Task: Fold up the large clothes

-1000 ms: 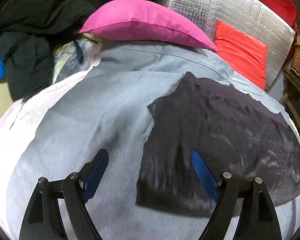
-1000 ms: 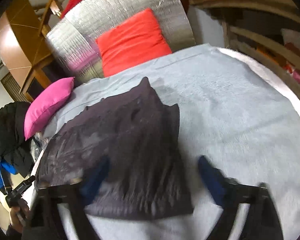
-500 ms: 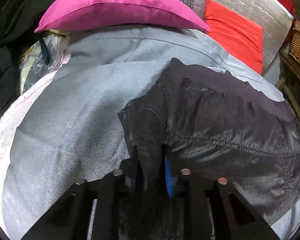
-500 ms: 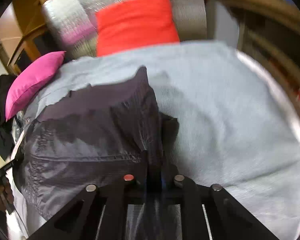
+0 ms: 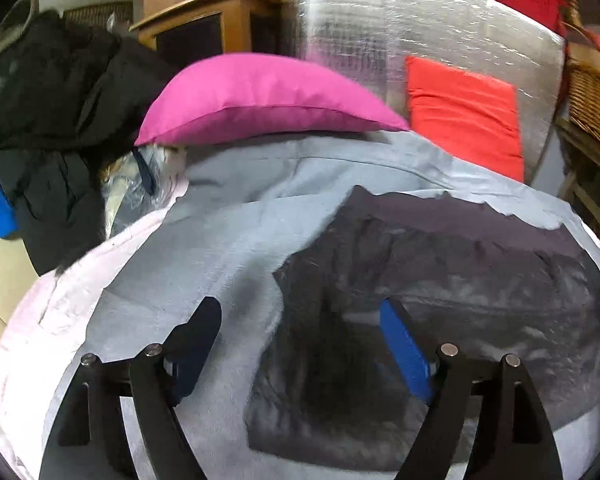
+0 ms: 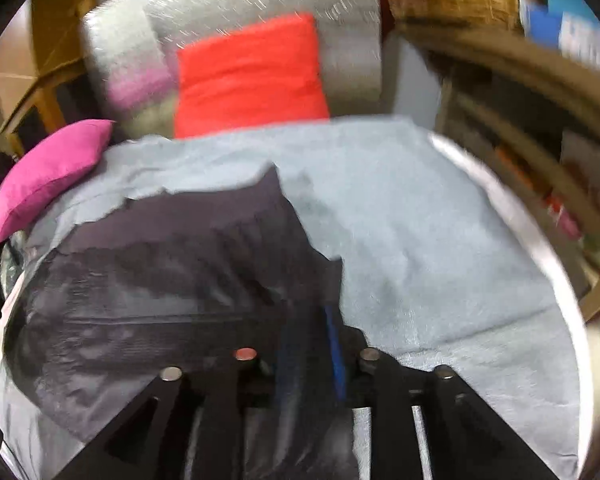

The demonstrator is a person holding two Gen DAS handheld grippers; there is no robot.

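A dark purple-grey garment (image 5: pixel 460 280) lies partly folded on a light grey sheet (image 5: pixel 204 264) spread over a bed. My left gripper (image 5: pixel 300 340) is open just above the garment's near left corner, holding nothing. In the right wrist view the same garment (image 6: pixel 172 288) covers the left half of the sheet (image 6: pixel 440 240). My right gripper (image 6: pixel 312 344) is shut on the garment's near right edge, and the cloth bunches between its fingers.
A pink pillow (image 5: pixel 260 100) and a red cushion (image 5: pixel 464 116) sit at the head of the bed against a silver foil panel (image 5: pixel 400 24). Dark clothes (image 5: pixel 52 120) are piled at the left. Wicker baskets (image 5: pixel 588 108) and wooden shelves (image 6: pixel 532 128) stand at the right.
My left gripper was open, shut on the garment's edge half a second ago, and has now opened and let it go. My right gripper closed on the garment and stays shut on it.
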